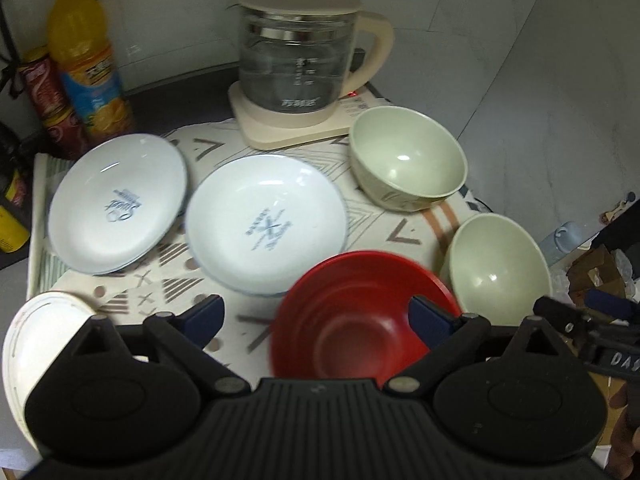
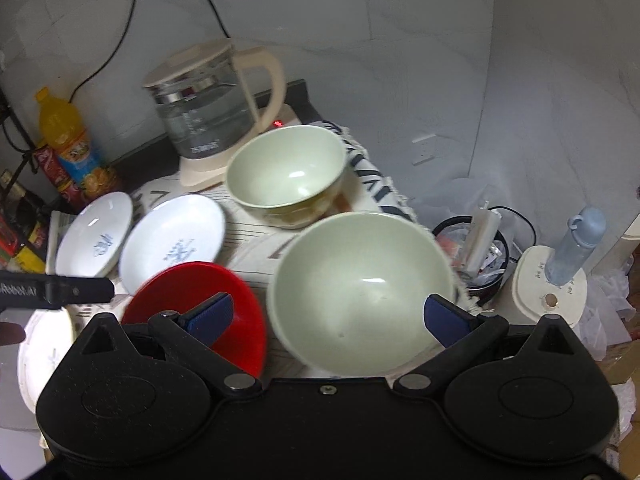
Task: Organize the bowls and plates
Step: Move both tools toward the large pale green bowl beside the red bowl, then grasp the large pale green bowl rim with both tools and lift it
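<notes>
On the patterned cloth (image 1: pixel 180 284) lie two white plates (image 1: pixel 116 204) (image 1: pixel 266 224), a red bowl (image 1: pixel 360 316), two pale green bowls (image 1: pixel 408 168) (image 1: pixel 500 268) and a white dish (image 1: pixel 36 340) at the near left. My left gripper (image 1: pixel 316 316) is open, hovering above the red bowl's near side. My right gripper (image 2: pixel 328 316) is open above the near green bowl (image 2: pixel 360 292); the red bowl (image 2: pixel 192 300) is at its left, the far green bowl (image 2: pixel 286 176) beyond. The plates (image 2: pixel 96 236) (image 2: pixel 174 240) lie further left.
A glass kettle (image 1: pixel 298 56) on a cream base stands at the back. An orange juice bottle (image 1: pixel 86 56) and a red can (image 1: pixel 52 104) stand at the back left. Right of the table are a bin (image 2: pixel 480 256), a blue bottle (image 2: pixel 576 244) and clutter.
</notes>
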`<state>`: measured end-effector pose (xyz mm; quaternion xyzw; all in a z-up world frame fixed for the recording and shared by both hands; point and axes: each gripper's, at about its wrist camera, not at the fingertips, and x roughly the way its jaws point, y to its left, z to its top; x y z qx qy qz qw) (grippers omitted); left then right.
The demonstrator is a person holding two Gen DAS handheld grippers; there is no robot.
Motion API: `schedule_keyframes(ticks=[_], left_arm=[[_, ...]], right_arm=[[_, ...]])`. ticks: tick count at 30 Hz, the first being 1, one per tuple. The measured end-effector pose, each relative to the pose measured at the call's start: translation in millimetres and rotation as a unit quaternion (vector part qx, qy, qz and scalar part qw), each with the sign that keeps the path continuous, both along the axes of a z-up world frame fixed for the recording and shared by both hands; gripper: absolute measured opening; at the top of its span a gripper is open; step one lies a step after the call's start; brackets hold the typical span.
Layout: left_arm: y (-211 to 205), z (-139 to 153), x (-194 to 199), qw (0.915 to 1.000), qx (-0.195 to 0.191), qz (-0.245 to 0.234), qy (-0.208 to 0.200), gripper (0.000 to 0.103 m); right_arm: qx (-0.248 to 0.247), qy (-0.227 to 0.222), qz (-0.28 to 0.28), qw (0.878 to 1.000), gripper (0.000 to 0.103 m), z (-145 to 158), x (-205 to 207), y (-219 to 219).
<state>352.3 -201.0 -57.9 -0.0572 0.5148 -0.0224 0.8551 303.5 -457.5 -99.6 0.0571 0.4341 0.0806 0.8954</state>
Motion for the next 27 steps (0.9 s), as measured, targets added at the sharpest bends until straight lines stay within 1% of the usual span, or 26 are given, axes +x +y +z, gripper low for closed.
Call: schedule_keyframes(ticks=[2,4,6,7,8,9,10,13,16,18,19,22,24,25,26,27], left_arm=[[-11.9,0.3,6.7,0.9999,-0.007,-0.009,-0.002,0.092],[-24.3,0.1,13.4,0.9997,-0.012,-0.02,-0.002,0.09],[-36.9,-1.5,20.5,0.9994,-0.011,-0.032,-0.003,0.085],[-43.8,-3.3,24.5,0.9992,-0.008,-0.039,-0.001,0.083],[-50.6,-5.9,29.2,0.9989,-0.007,-0.045,0.003,0.08],[-56.5,-8.6,33.1,0.9987,-0.006,-0.049,0.007,0.076],[-61.5,-11.1,36.9,0.9986,-0.008,-0.051,0.011,0.074],[-73.1,-17.3,46.4,0.9984,-0.013,-0.05,0.022,0.069],[-83.1,-22.0,54.3,0.9979,-0.015,-0.055,0.029,0.063],[-89.1,-25.3,59.5,0.9975,-0.013,-0.058,0.037,0.057],[-91.7,-26.4,61.8,0.9972,-0.015,-0.061,0.04,0.055],[-99.2,-30.8,68.8,0.9962,-0.026,-0.07,0.046,0.052],[-103.7,-37.0,74.1,0.9954,-0.028,-0.072,0.057,0.045],[-105.1,-40.4,76.8,0.9949,-0.031,-0.072,0.063,0.043],[-106.6,-43.5,79.3,0.9945,-0.033,-0.073,0.068,0.038],[-108.1,-46.1,81.8,0.9941,-0.034,-0.075,0.072,0.035]], right_arm=[[0.005,0.005,0.0,1.0,0.091,-5.4,4.1,-8.1],[0.01,0.014,-0.001,1.0,0.085,-12.7,8.4,-18.3],[0.015,0.021,-0.002,1.0,0.081,-19.4,11.5,-24.6],[0.019,0.024,-0.002,1.0,0.076,-23.2,12.9,-29.0],[0.024,0.029,0.001,0.999,0.068,-27.3,14.6,-33.3],[0.029,0.034,0.002,0.999,0.064,-30.8,15.9,-36.6],[0.034,0.042,0.002,0.999,0.058,-35.6,18.2,-41.1],[0.044,0.052,0.001,0.998,0.053,-44.2,22.4,-49.8],[0.044,0.046,0.009,0.998,0.053,-46.8,25.4,-55.9],[0.045,0.05,0.009,0.998,0.051,-49.0,30.0,-60.5],[0.051,0.055,0.004,0.997,0.048,-50.5,31.2,-64.7],[0.059,0.057,-0.001,0.997,0.047,-52.3,33.2,-72.9],[0.06,0.062,0.001,0.996,0.043,-56.1,36.0,-75.5],[0.064,0.067,0.003,0.996,0.038,-58.8,38.3,-76.5],[0.067,0.073,0.004,0.995,0.034,-61.6,40.2,-77.4],[0.071,0.077,0.004,0.994,0.033,-63.6,41.6,-78.5]])
